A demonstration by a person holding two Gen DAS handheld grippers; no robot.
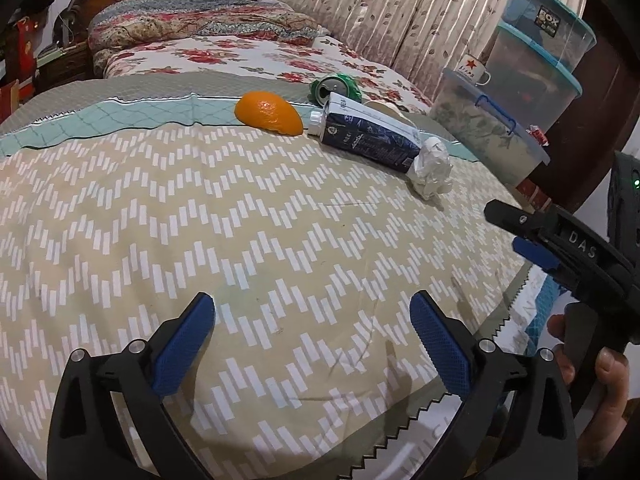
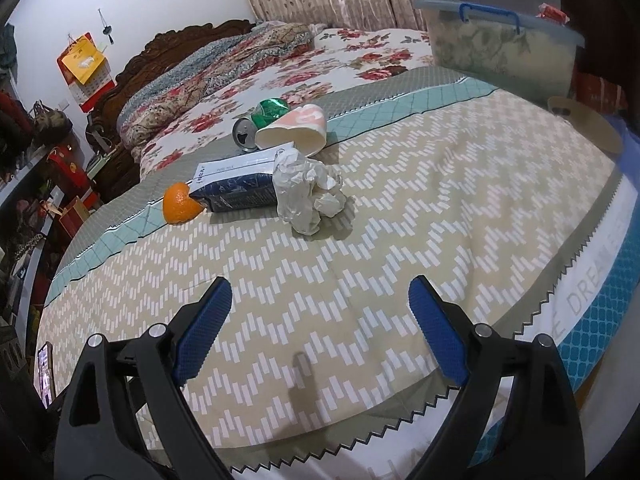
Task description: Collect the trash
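Trash lies on the zigzag-patterned quilt (image 1: 240, 220): an orange piece (image 1: 269, 113), a dark blue milk carton (image 1: 368, 136), a crumpled white paper (image 1: 432, 166) and a green can (image 1: 336, 87). In the right wrist view I see the orange piece (image 2: 182, 204), carton (image 2: 236, 188), crumpled paper (image 2: 310, 192), green can (image 2: 260, 120) and a squashed paper cup (image 2: 296, 130). My left gripper (image 1: 312, 320) is open and empty over the near quilt. My right gripper (image 2: 320, 304) is open and empty; it also shows at the right edge of the left wrist view (image 1: 520, 228).
Stacked clear storage boxes (image 1: 532, 68) with a star mug (image 1: 472, 68) stand at the bed's right side. A folded floral duvet (image 1: 192, 24) and wooden headboard (image 2: 172, 48) lie beyond. Shelves with bags (image 2: 36, 184) are on the left. A phone (image 2: 45, 372) is low left.
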